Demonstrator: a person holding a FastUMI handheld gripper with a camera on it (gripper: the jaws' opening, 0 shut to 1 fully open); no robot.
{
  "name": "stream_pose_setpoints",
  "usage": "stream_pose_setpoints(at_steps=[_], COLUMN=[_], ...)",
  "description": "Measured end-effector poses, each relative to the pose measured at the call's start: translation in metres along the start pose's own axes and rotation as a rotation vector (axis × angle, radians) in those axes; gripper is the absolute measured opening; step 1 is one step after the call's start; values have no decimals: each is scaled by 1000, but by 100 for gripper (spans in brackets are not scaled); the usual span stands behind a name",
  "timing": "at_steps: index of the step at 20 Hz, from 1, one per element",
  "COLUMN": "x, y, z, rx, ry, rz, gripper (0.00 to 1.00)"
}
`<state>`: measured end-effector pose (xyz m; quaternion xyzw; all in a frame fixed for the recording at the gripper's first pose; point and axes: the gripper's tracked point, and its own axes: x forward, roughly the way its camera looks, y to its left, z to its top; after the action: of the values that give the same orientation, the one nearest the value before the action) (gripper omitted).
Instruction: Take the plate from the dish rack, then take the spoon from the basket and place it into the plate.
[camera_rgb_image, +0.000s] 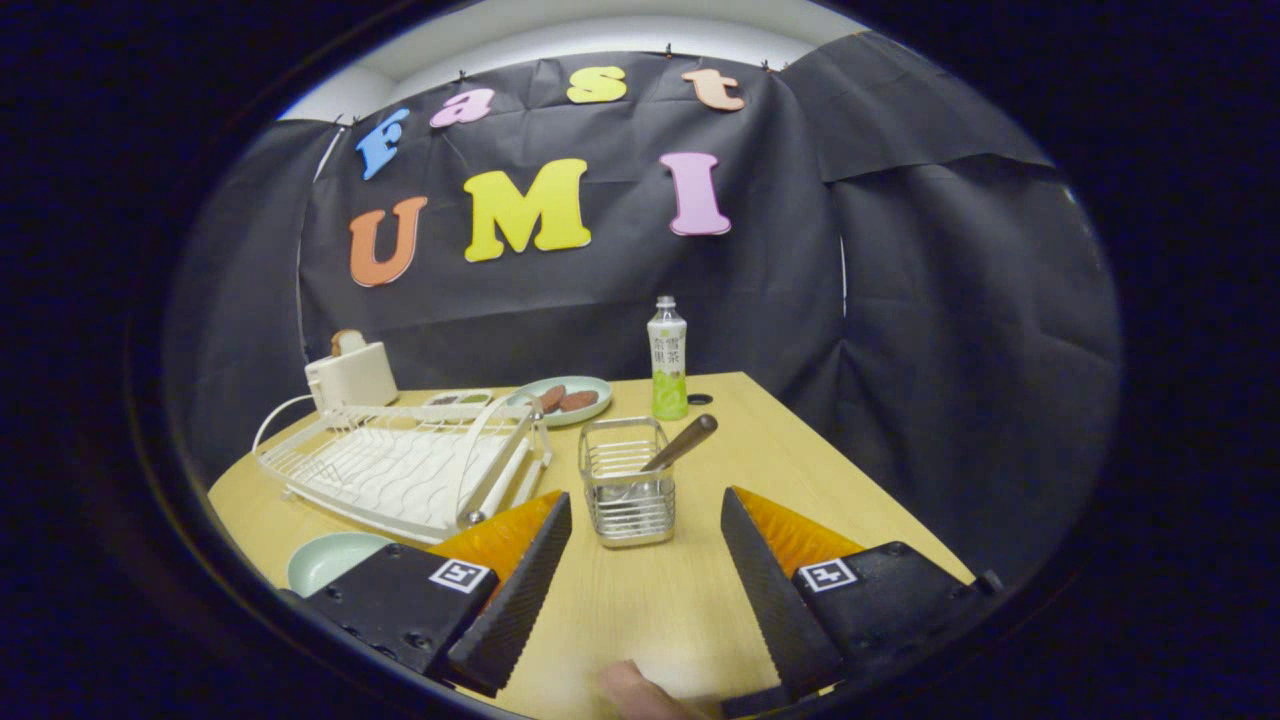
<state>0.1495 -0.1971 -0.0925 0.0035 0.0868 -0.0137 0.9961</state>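
A pale green plate (330, 560) lies on the wooden table (760, 450) beside the left finger, in front of the white dish rack (400, 465). The rack stands behind and left of the fingers. A small wire basket (626, 480) stands just ahead of the fingers, nearly centred between them. A spoon (682, 443) leans in it, its brown handle sticking up to the right. My gripper (645, 515) is open and holds nothing; its fingers stand wide apart, short of the basket.
A white toaster (351, 373) with a slice in it stands at the back left. Behind the basket are a second green plate (566, 398) with brown food and a green drink bottle (668, 357). A fingertip (640, 692) shows below the fingers.
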Motion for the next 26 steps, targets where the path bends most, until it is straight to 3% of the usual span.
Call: stream_pose_setpoints(at_steps=[3, 7, 11, 15, 19, 20, 26], x=[28, 53, 62, 68, 70, 70, 69], y=[-14, -11, 3, 19, 30, 36, 39], z=[18, 23, 39, 36, 31, 32, 54], rx=[33, 2, -11, -30, -61, -76, -105], ry=[-66, -56, -114, -96, -57, -49, -66], rz=[19, 43, 67, 79, 73, 81, 40], gripper=[96, 96, 89, 56, 33, 24, 20])
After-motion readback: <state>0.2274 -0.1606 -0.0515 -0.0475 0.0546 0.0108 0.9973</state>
